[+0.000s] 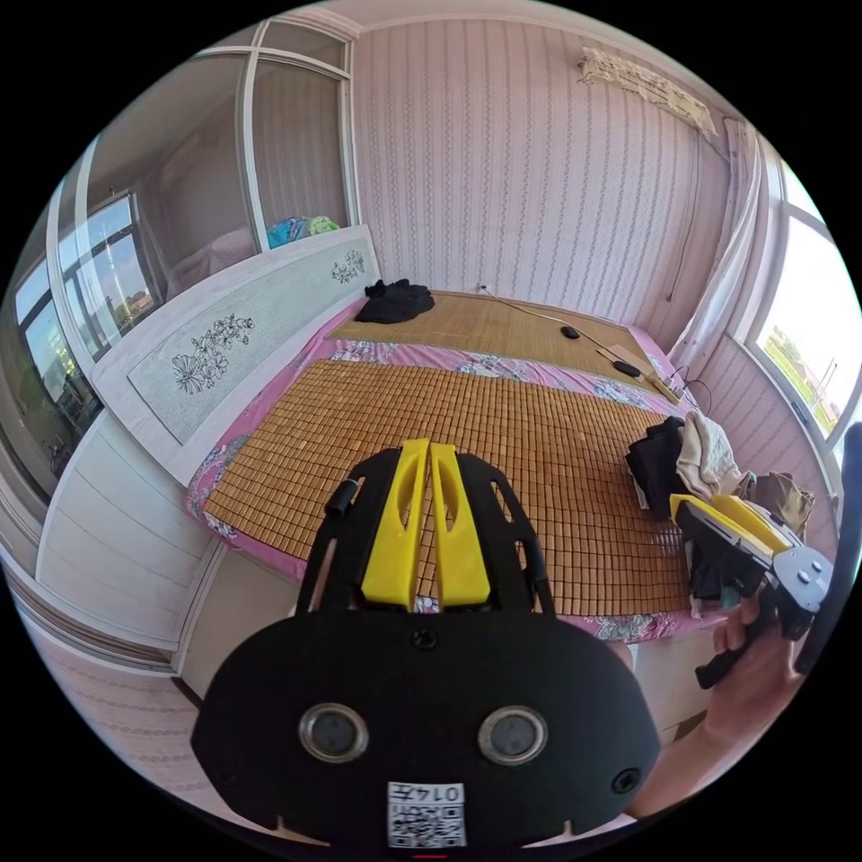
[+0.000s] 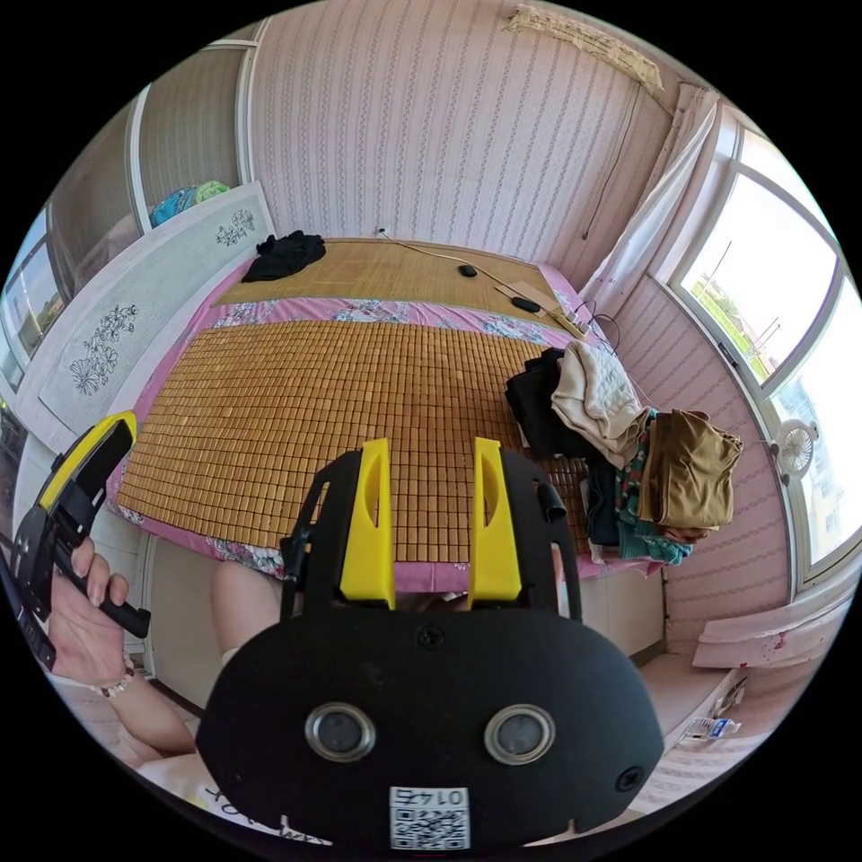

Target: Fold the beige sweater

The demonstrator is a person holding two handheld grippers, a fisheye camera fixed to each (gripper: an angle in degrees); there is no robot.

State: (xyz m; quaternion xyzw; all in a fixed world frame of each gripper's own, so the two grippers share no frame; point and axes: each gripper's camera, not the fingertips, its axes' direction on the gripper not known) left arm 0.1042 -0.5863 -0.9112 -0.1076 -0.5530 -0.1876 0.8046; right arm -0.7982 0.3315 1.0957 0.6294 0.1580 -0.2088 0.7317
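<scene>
The beige sweater point(image 2: 597, 391) is a pale knit garment lying crumpled on top of a clothes pile at the right edge of the bed; it also appears in the left gripper view point(image 1: 705, 453). My right gripper point(image 2: 431, 446) hovers over the near edge of the bed, open and holding nothing, to the left of the pile. In the left gripper view a hand holds it just in front of the pile point(image 1: 681, 505). My left gripper point(image 1: 429, 446) is shut with nothing between its jaws, over the bamboo mat point(image 1: 467, 440). Its yellow jaw also shows at the left of the right gripper view point(image 2: 124, 422).
The pile also holds a tan garment point(image 2: 691, 467), a black one point(image 2: 539, 400) and a teal one. A black garment point(image 2: 283, 251) lies at the far end of the bed, by a cable and small devices point(image 2: 525, 305). A white headboard point(image 1: 224, 350) runs along the left; windows are at the right.
</scene>
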